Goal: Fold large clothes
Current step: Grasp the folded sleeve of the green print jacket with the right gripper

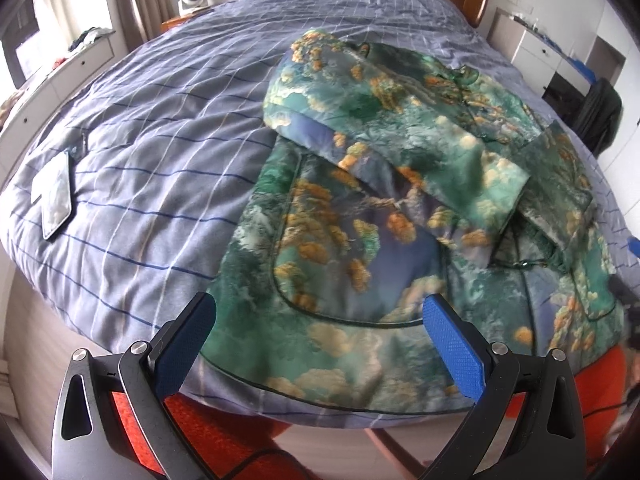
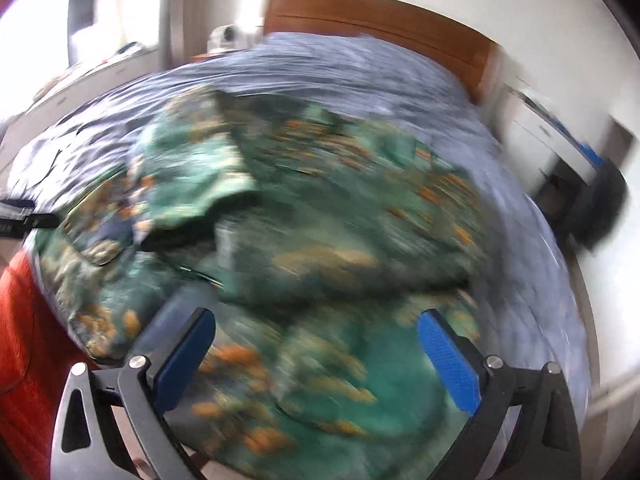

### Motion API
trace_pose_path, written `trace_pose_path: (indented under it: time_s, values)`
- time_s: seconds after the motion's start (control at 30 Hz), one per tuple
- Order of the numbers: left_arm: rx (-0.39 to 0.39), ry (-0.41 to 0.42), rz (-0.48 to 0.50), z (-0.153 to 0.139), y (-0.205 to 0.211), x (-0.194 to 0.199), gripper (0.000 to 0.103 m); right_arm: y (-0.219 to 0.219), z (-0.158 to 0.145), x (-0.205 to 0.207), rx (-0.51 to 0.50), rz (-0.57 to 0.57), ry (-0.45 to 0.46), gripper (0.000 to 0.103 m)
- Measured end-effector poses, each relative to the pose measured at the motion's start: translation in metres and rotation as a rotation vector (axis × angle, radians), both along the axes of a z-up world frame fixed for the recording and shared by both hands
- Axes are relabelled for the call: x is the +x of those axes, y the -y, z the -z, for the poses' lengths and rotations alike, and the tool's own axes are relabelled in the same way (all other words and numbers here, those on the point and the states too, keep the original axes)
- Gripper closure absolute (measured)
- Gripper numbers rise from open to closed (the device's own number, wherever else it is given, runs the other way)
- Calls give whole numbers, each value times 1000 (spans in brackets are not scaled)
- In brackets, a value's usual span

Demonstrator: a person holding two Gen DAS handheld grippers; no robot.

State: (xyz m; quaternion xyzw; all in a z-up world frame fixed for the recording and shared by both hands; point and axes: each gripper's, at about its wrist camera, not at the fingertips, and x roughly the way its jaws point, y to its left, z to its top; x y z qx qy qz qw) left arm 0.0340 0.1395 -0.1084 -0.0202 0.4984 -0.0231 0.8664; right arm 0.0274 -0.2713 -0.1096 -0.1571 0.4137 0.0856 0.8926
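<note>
A phone (image 1: 56, 194) lies on the checked bedspread (image 1: 160, 152).

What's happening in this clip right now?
A person with two handheld grippers is folding a green printed jacket spread on a bed with a blue checked cover. Both sleeves already lie crossed over its front. The left gripper and right gripper hover open near the hem, gripping nothing. The right wrist view is motion-blurred.
</note>
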Motion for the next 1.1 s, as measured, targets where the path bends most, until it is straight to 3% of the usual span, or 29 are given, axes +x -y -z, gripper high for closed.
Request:
trace_pose_path:
  time_s: [0.2, 0.33, 0.4, 0.43, 0.47, 0.53, 0.7, 0.93, 1.0, 1.1]
  values:
    - [17, 39, 15, -12, 7, -9, 0, -43, 34, 36, -126, -146, -21, 1]
    - [21, 48, 17, -12, 9, -12, 0, -43, 65, 62, -179, -140, -60, 1]
    - [20, 43, 18, -12, 9, -13, 0, -35, 68, 67, -127, -130, -85, 19]
    - [22, 42, 19, -11, 10, -14, 0, -30, 67, 68, -101, -126, -102, 40]
    - [24, 43, 21, -11, 10, -15, 0, -24, 62, 67, -30, -124, -122, 59]
    - [29, 47, 26, -11, 10, -15, 0, -18, 49, 61, 16, -100, -110, 86]
    - [36, 51, 39, -11, 14, -14, 0, 18, -16, 30, 112, -5, 22, 89]
    - [43, 65, 62, -12, 22, -8, 0, 150, -131, -28, 167, 304, 285, 89]
    - [50, 66, 80, -11, 28, -4, 0, 194, -151, -40, 137, 410, 345, 89]
    - [66, 80, 123, -14, 39, 1, 0, 255, -155, -46, 104, 550, 360, 89]
